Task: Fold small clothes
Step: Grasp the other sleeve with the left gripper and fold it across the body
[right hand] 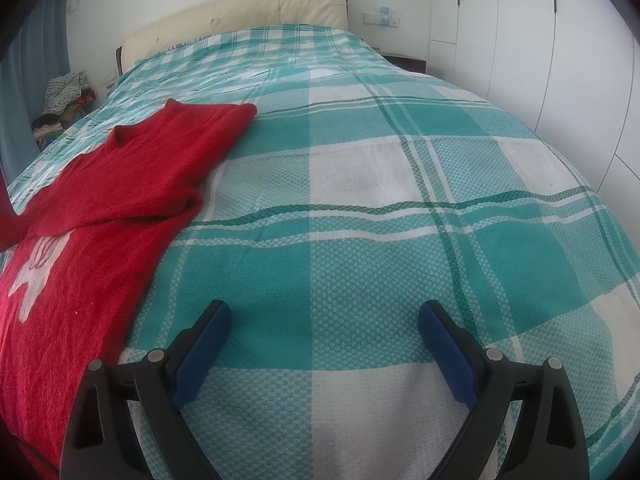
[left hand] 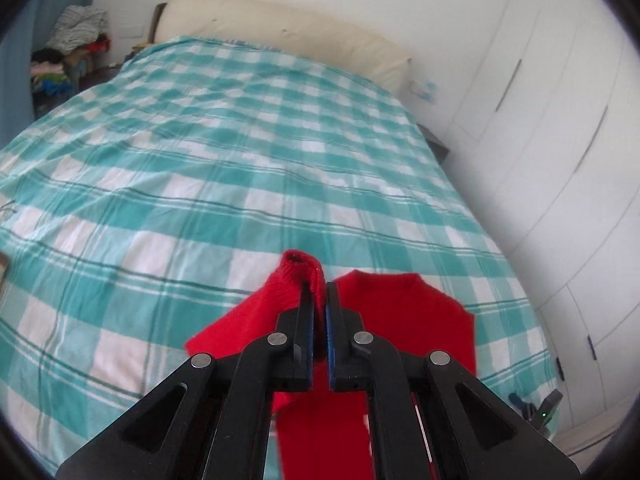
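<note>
Sweater: red sweater (left hand: 404,320) on the checked bedspread (left hand: 200,184), near the bed's foot end; one sleeve cuff lifted.
Left gripper (left hand: 319,300): clamped on that raised cuff, above the sweater body.
Right gripper (right hand: 325,344): jaws spread wide, nothing between them, low over bare bedspread just right of the sweater.
Count: one sweater, two grippers.
Room: cream headboard (right hand: 240,16) at the bed's far end; white wardrobe doors (right hand: 540,60) right of bed; clothes pile (left hand: 72,52) left of headboard.
</note>
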`<move>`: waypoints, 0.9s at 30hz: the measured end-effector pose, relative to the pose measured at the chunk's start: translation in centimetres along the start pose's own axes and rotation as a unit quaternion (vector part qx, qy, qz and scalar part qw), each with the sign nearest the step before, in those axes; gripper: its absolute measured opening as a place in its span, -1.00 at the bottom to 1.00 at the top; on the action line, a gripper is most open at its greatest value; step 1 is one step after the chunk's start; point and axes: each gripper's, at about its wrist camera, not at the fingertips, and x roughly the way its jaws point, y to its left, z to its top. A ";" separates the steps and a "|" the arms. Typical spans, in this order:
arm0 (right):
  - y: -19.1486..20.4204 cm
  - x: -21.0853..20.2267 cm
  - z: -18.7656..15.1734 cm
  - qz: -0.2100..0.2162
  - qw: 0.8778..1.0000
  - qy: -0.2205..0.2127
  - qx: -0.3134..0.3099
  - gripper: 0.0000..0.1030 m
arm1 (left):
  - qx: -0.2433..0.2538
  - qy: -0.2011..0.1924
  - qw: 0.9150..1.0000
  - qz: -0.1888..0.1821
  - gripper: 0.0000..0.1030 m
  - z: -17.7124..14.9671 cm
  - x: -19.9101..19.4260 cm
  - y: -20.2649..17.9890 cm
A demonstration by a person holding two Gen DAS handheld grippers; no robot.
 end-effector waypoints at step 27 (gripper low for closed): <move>0.0 -0.1 0.0 -0.004 1.000 0.004 -0.003 0.85 | -0.002 0.048 0.983 0.175 0.76 -18.8 1.1 4.9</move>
